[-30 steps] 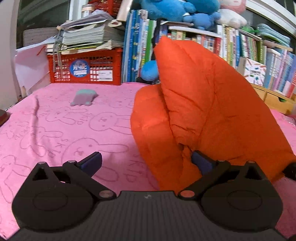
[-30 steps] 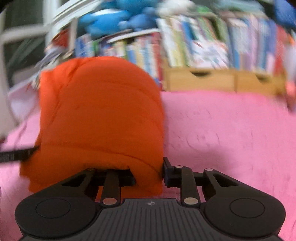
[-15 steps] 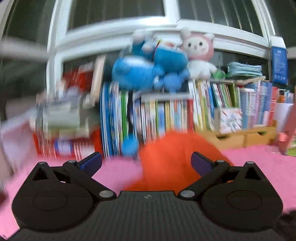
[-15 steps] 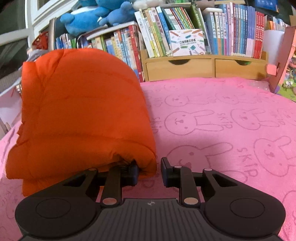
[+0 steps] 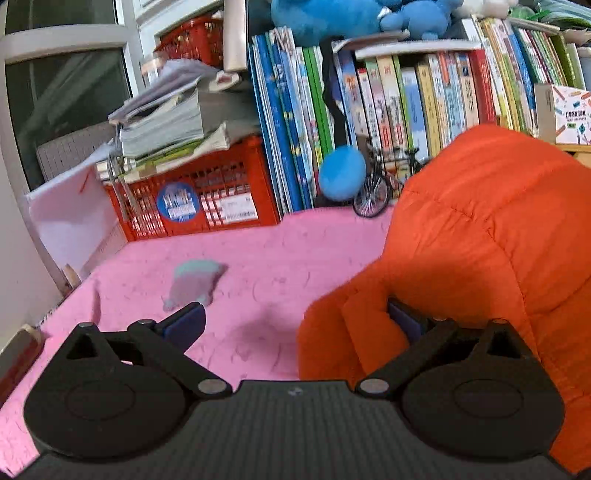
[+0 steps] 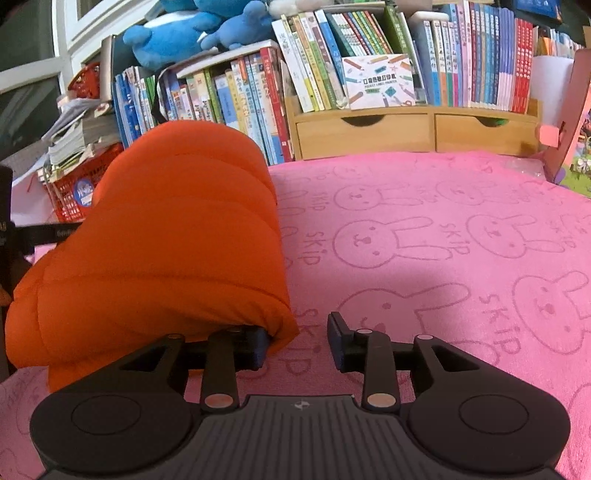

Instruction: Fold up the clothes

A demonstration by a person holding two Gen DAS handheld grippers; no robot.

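A puffy orange quilted garment (image 5: 491,236) lies folded in a thick bundle on the pink bunny-print cloth (image 5: 266,258). My left gripper (image 5: 293,323) is wide open at the bundle's left edge. Its right finger (image 5: 404,321) is tucked into an orange fold, and its left finger (image 5: 184,325) hovers over bare cloth. In the right wrist view the same garment (image 6: 177,236) fills the left side. My right gripper (image 6: 297,345) is open at the bundle's near right corner. The orange edge drapes over its left finger (image 6: 251,347), and pink cloth (image 6: 424,240) shows between the jaws.
A small grey-green cloth scrap (image 5: 195,282) lies on the pink cloth left of the garment. Behind stand a red crate (image 5: 195,199) under stacked papers, a row of books (image 5: 388,110), a toy bicycle (image 5: 373,188), blue plush toys (image 6: 177,33) and wooden drawers (image 6: 413,129).
The left wrist view swung up toward the shelves and came back down beside the bundle. The right gripper's jaws have spread wider and the garment's corner now rests loose.
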